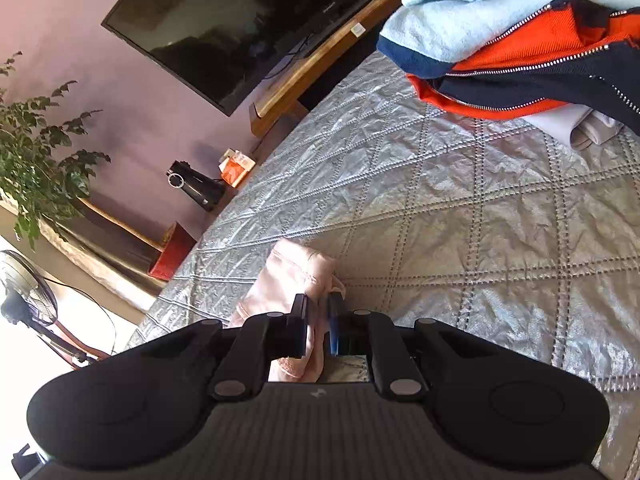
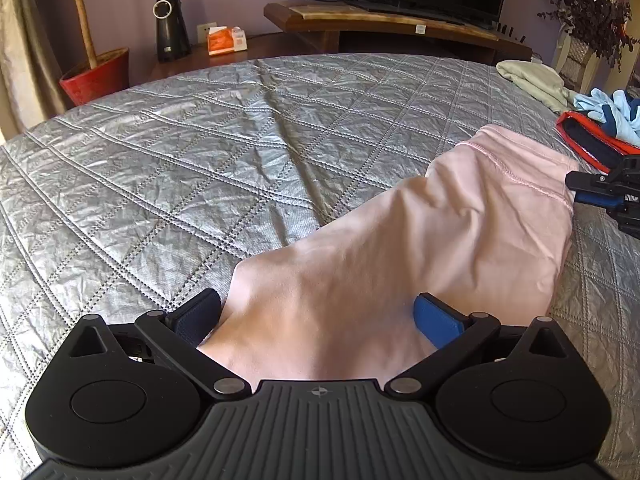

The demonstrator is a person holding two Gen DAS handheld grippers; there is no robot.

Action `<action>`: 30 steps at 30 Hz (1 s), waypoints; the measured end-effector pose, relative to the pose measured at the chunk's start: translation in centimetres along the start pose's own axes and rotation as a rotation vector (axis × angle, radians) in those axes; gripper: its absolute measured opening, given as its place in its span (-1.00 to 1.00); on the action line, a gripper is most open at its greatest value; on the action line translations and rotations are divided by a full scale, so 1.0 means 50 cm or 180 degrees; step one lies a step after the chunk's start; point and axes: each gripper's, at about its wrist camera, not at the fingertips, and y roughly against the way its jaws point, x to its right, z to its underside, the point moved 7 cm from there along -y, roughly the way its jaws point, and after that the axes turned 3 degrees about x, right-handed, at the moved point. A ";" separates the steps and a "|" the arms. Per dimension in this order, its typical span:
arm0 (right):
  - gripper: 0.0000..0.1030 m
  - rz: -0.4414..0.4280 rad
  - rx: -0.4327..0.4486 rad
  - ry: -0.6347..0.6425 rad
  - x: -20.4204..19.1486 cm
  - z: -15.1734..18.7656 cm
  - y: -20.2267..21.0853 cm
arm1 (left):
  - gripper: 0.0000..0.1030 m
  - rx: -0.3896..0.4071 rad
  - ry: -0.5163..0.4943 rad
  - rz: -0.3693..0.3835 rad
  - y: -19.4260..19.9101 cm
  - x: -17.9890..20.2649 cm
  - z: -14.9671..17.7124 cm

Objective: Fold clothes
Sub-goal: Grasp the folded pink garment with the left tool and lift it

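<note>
Left gripper pinched pink garment edge; right gripper gaped around cloth, ungripped; fold underway on bed; next needs right closure

We find the left gripper with fingers drawn nearly together, pinching pink fabric between them. The right gripper has its fingers spread wide, with pink fabric lying between and over them, not clamped.

Smooth matt pink cloth garment on shiny crinkled quilted bedspread
</note>
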 end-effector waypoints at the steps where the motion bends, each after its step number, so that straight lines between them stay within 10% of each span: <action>1: 1.00 -0.0001 0.0000 -0.0003 0.000 0.000 0.000 | -0.82 0.0024 0.0010 -0.0048 0.005 -0.005 -0.002; 12: 0.99 0.0011 -0.0021 0.0084 -0.004 -0.004 0.000 | -0.83 0.0133 0.1189 -0.0855 0.052 -0.188 0.041; 23: 0.95 -0.0090 -0.0017 0.0793 -0.142 -0.008 0.029 | -0.83 -0.0836 0.2319 -0.1557 0.062 -0.309 0.211; 30: 0.96 -0.0170 0.0033 0.1038 -0.203 -0.009 0.049 | -0.81 -0.1561 0.2779 -0.1485 0.055 -0.299 0.283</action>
